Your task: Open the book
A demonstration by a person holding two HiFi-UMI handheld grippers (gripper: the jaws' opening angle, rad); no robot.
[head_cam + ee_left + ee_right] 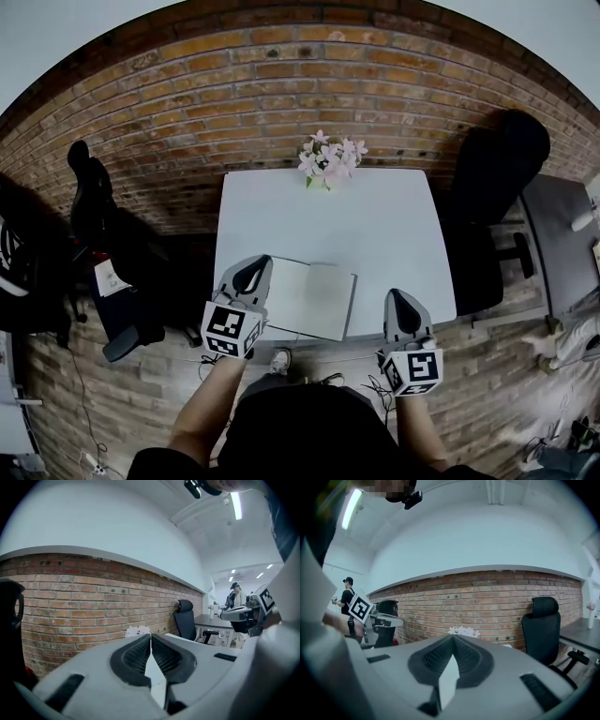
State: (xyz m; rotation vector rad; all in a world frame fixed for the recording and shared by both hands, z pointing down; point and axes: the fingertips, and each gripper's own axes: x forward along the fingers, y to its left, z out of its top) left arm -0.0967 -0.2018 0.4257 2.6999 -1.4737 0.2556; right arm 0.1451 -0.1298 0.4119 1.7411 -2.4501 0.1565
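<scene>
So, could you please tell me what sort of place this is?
Probably an office or studio workroom. A white table stands by a brick wall, a black office chair sits beside it, and a strip light runs along the ceiling.

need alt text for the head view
An open book lies at the near edge of a white table, the left tongs over its left page, the right tongs to its right. Pink flowers stand at the far edge.

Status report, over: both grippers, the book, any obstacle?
Left gripper: jaws shut, empty. Right gripper: same. Book lies open on table. Nothing in the way; flowers at far edge.
</scene>
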